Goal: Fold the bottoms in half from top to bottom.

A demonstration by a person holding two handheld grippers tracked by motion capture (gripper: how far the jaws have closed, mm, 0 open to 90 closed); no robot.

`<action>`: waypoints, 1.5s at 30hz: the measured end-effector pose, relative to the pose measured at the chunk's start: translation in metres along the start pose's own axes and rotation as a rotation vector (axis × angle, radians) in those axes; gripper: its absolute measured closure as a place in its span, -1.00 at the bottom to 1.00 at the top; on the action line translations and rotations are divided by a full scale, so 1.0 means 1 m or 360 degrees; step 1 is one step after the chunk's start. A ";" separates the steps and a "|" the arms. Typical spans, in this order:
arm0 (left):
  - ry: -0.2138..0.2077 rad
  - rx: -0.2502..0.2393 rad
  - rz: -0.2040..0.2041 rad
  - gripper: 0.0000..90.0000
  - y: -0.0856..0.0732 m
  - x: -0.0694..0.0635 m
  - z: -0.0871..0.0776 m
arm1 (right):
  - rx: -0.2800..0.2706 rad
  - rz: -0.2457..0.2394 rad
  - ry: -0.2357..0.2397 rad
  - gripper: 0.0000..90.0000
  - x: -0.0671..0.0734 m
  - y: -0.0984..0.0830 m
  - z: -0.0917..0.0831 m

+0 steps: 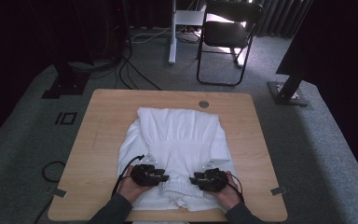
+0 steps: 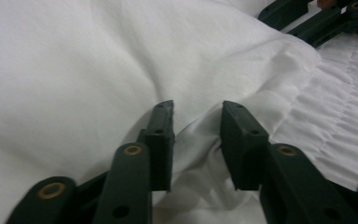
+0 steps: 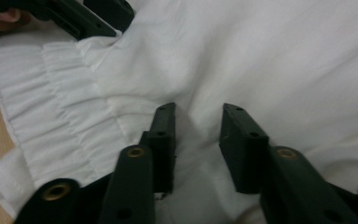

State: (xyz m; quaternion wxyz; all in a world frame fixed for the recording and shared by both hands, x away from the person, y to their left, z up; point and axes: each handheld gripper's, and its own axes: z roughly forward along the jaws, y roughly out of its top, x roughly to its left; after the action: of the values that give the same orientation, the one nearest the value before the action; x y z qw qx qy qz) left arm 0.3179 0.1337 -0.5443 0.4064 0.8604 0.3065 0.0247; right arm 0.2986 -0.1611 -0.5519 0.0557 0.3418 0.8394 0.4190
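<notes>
A white garment [image 1: 177, 135] lies spread on the wooden table [image 1: 102, 130], its ribbed hem [image 1: 182, 189] toward the near edge. My left gripper [image 1: 165, 177] rests on the cloth left of the hem, tips pointing right. In the left gripper view its jaws [image 2: 196, 121] stand apart with a loose ridge of white cloth [image 2: 121, 60] rising between them, not pinched. My right gripper [image 1: 193, 178] faces it from the right. Its jaws [image 3: 198, 121] are also open over a shallow crease of cloth [image 3: 284, 60], beside the ribbed hem [image 3: 51, 102].
A round grommet [image 1: 203, 104] sits at the table's far edge. Behind the table stand a folding chair [image 1: 228, 32] and a white post [image 1: 172, 32]. Cables [image 1: 135, 70] run over the grey carpet. Bare wood shows left and right of the garment.
</notes>
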 end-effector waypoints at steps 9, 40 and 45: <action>0.0399 -0.0269 -0.0019 0.21 0.049 0.042 -0.030 | -0.0209 0.0029 -0.0297 0.02 -0.050 0.050 -0.014; 0.0564 -0.0168 -0.0214 0.05 0.017 0.057 -0.022 | -0.0043 0.0124 -0.0341 0.01 -0.076 0.028 0.019; 0.0766 -0.0256 -0.0342 -0.40 0.046 0.098 -0.037 | -0.0049 0.0122 -0.0340 0.01 -0.076 0.028 0.019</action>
State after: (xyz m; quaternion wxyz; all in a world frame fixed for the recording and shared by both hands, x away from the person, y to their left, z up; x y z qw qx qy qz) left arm 0.4102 0.1903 -0.5068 0.3893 0.7573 0.4807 0.2095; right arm 0.3783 -0.1840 -0.5581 0.1338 0.4155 0.8084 0.3948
